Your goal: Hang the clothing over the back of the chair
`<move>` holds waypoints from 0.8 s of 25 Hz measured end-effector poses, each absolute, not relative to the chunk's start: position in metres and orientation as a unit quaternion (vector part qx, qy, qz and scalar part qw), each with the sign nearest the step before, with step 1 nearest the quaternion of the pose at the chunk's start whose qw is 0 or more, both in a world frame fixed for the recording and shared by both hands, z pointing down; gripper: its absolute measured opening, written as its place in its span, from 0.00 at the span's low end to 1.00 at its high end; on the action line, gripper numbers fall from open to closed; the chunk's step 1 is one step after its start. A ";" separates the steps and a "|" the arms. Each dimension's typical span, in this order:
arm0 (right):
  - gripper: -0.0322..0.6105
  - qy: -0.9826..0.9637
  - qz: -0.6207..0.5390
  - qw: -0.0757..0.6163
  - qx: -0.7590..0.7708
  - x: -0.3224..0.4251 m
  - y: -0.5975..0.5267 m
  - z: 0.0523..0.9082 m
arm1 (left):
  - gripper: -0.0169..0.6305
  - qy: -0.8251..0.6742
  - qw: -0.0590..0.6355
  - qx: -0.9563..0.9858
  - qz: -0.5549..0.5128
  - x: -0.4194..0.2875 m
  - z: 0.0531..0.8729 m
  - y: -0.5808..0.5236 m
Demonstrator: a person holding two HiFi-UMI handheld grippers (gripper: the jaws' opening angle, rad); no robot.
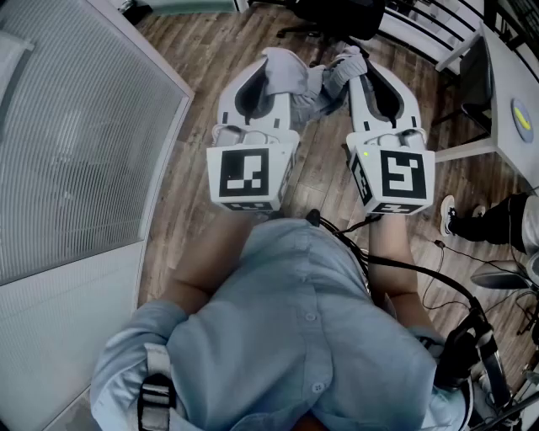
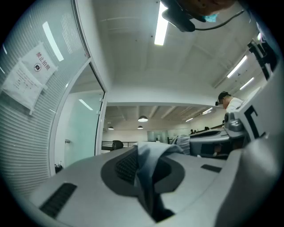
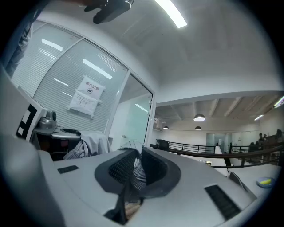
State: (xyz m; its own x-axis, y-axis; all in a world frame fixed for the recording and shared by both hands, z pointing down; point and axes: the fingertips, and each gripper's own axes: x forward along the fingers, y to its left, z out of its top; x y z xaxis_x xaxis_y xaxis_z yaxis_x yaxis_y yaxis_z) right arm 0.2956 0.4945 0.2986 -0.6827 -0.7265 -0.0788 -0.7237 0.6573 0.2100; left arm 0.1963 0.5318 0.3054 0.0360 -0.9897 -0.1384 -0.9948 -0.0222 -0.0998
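You hold the clothing (image 1: 317, 91) off the floor (image 1: 320, 181), bunched between both grippers ahead of you. The left gripper (image 2: 146, 155) is clenched on a plain grey fold; the right gripper (image 3: 135, 157) is clenched on a striped edge. In each, the cloth sits deep between the fingers' dark, gridded pads (image 2: 126, 166). Expect the garment to be light, soft and limp: it sags between the grips and will fold wherever it is unsupported. Thin cloth may slip from a shallow pinch, so hold a doubled fold or hem, with the grips well apart. The black chair (image 1: 341, 15) stands beyond the fingers, on the wood floor.
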 end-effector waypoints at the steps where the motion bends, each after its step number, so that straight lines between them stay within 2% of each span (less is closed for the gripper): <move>1: 0.12 -0.910 -0.113 0.006 0.399 0.295 0.494 0.299 | 0.07 0.695 0.083 -0.714 0.017 0.196 0.305 0.532; 20: 0.12 -0.917 -0.096 -0.014 0.387 0.342 0.467 0.296 | 0.07 0.703 0.086 -0.706 0.003 0.235 0.306 0.505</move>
State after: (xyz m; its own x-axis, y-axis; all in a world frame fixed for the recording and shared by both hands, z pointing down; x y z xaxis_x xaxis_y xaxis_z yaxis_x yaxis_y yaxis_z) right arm 0.3421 0.4675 0.2962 -0.6999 -0.7073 -0.0998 -0.7126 0.6818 0.1656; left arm 0.2349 0.5047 0.3064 0.0122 -0.9921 -0.1251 -0.9933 0.0024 -0.1160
